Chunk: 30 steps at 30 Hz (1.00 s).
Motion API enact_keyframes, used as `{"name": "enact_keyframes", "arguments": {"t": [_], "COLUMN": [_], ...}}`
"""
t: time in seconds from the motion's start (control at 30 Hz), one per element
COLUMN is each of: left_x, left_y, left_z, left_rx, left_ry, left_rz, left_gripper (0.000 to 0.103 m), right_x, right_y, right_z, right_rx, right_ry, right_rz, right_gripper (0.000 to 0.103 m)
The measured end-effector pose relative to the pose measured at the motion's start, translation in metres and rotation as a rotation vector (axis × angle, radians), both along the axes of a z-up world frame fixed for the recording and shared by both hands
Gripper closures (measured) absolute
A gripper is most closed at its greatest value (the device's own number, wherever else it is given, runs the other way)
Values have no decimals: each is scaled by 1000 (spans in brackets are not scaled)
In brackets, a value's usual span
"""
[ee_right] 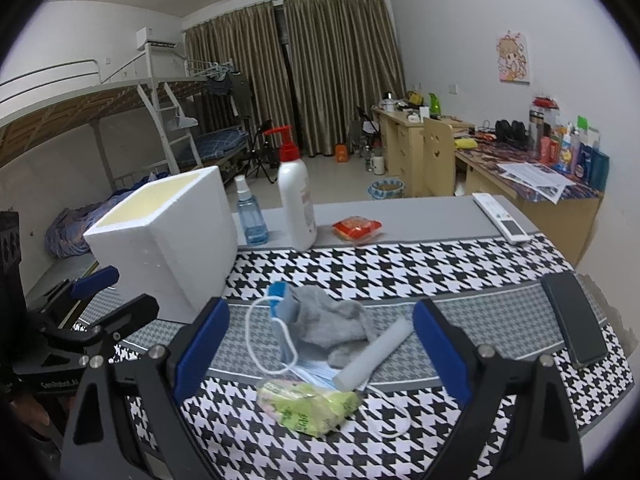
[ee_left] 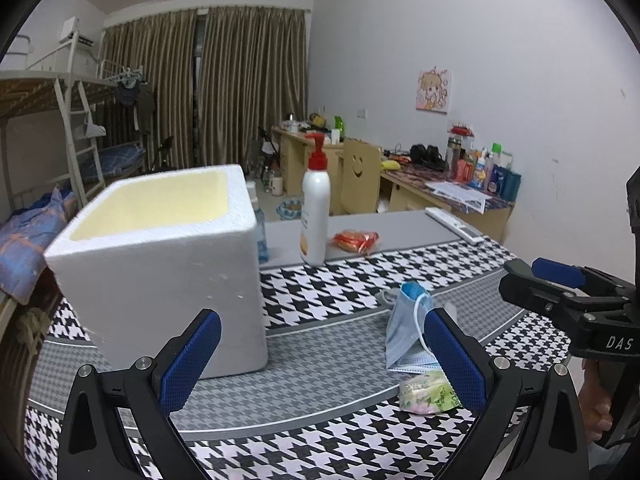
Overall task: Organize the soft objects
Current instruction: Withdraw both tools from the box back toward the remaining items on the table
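A pile of soft things lies on the houndstooth cloth [ee_right: 400, 264]: a grey sock [ee_right: 332, 326], a blue face mask [ee_right: 316, 374] with white ear loops, a white foam roll [ee_right: 376, 354] and a green tissue pack [ee_right: 308, 400]. My right gripper [ee_right: 322, 352] hovers open just over this pile, holding nothing. An open white foam box [ee_left: 160, 264] stands upright at the left. My left gripper [ee_left: 324, 360] is open and empty between the box and the mask [ee_left: 404, 328], with the tissue pack [ee_left: 428, 394] by its right finger. The sock is hidden in the left wrist view.
Behind the pile stand a white pump bottle [ee_right: 296, 204], a blue spray bottle [ee_right: 250, 216] and a red snack pack [ee_right: 356, 228]. A remote [ee_right: 500, 212] and a dark phone [ee_right: 576, 316] lie near the table's right edge. Desks and bunk beds fill the room beyond.
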State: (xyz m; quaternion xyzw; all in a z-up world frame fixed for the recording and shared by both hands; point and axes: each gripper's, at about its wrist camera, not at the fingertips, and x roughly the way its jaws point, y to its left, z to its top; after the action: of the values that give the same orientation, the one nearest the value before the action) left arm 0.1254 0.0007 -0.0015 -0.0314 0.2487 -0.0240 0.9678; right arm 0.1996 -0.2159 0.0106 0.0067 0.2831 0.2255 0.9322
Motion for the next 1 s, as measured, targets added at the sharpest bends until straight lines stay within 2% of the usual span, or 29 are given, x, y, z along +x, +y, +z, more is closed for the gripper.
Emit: {"name": "enact_keyframes", "arguments": {"t": [0.63,0.83,1.0], "left_x": [26,31,39], "left_y": [-35,-51,-59], "left_z": [-21,-24,-29], "left_rx": [27,59,55], "left_ry": [61,57,73], "left_rz": [-93,-133,-158], "left_gripper": [1,1,1], "right_x": [9,11,13], "right_y": [-25,-37,-46], "right_z": [-22,-31,-37], "right_rx": [-40,-31,-19], "right_ry": [24,46,67], "right_rz": [-23,-37,-44], "right_gripper": [8,8,8]}}
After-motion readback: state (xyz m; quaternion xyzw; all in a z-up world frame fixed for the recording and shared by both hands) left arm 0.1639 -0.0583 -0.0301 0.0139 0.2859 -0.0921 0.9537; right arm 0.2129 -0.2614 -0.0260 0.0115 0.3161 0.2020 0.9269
